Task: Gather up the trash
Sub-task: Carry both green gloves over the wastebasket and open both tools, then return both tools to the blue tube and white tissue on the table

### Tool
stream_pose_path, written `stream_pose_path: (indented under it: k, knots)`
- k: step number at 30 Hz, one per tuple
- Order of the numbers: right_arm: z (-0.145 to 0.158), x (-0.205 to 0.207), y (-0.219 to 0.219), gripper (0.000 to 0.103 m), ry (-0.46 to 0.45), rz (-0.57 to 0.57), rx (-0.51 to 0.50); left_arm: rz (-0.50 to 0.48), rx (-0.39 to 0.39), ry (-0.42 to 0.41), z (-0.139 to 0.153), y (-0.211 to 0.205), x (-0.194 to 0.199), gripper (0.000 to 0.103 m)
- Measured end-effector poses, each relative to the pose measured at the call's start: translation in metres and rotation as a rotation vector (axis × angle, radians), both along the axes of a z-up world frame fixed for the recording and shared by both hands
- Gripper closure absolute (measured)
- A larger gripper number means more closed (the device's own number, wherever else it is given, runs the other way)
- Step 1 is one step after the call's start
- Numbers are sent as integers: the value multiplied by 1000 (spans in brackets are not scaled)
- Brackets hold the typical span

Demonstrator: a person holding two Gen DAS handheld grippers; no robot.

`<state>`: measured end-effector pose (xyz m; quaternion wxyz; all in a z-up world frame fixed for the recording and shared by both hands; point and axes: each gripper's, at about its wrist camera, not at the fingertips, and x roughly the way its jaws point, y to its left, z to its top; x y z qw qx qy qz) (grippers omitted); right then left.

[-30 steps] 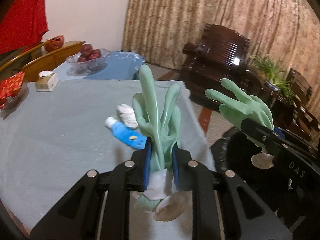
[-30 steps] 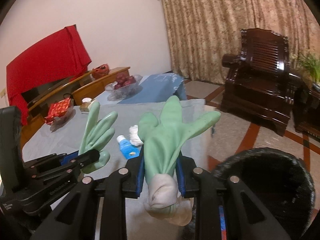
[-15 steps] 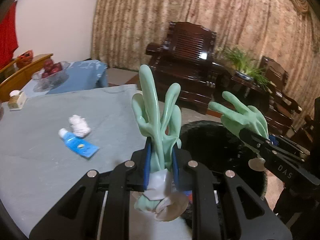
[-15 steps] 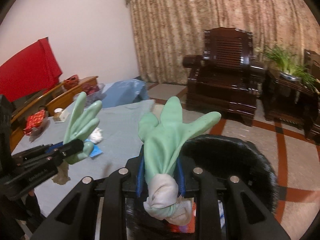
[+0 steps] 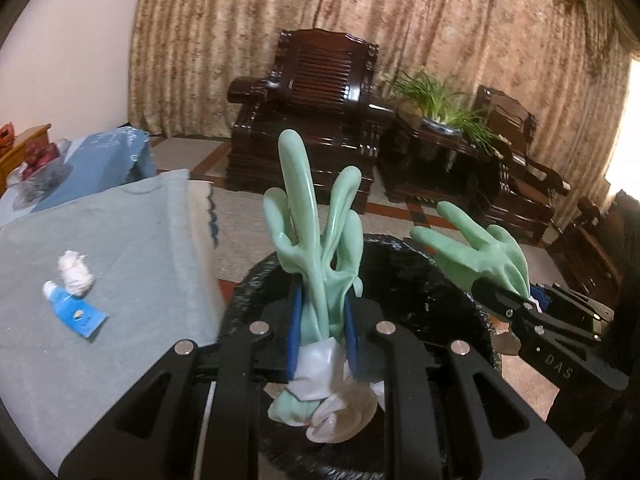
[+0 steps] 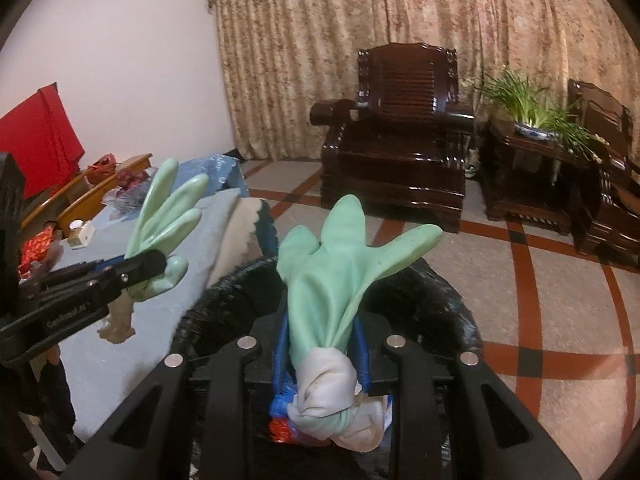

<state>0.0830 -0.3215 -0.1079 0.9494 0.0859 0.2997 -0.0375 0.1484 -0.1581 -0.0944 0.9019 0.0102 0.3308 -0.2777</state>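
Observation:
My left gripper (image 5: 320, 320) is shut on a green rubber glove (image 5: 316, 240) whose fingers point up. It hangs above the black trash bin (image 5: 420, 280) beside the table. My right gripper (image 6: 322, 344) is shut on a second green glove (image 6: 340, 272), also above the bin (image 6: 440, 300). Each gripper shows in the other view: the right one (image 5: 500, 300) with its glove (image 5: 480, 256), the left one (image 6: 148, 268) with its glove (image 6: 168, 208). A blue tube (image 5: 74, 314) and a crumpled white tissue (image 5: 74, 272) lie on the grey table (image 5: 120, 240).
Some coloured trash (image 6: 280, 428) lies inside the bin. A dark wooden armchair (image 5: 312, 112) and a side table with a potted plant (image 5: 436, 108) stand behind it. A fruit bowl (image 5: 36, 160) sits on a blue cloth at the far left.
Both grippers have swung right with their gloves, away from the table, and now hang over the bin. The tube and tissue have slid to the left of the view.

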Motion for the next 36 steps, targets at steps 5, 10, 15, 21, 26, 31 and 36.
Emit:
stream_pose_path:
  k: [5, 10, 15, 21, 26, 31, 36]
  knots:
    - [-12, -1, -13, 76, 16, -19, 5, -30, 24, 12, -14, -23, 7, 86]
    - [-23, -3, -26, 76, 26, -42, 30, -45, 36, 32, -25, -37, 11, 84]
    - [-34, -3, -35, 70, 49, -47, 42, -49, 43, 66, -35, -46, 15, 71]
    - [-40, -8, -42, 36, 53, -85, 39, -40, 12, 77, -36, -39, 16, 39]
    - [-33, -13, -39, 8, 18, -103, 28, 0, -9, 69, -29, -19, 15, 24]
    - [-24, -13, -28, 6, -11, -78, 42, 79, -22, 44, -14, 14, 14, 17]
    - [-16, -4, -4, 6, -29, -24, 52, 188, -8, 0, 1, 63, 9, 15]
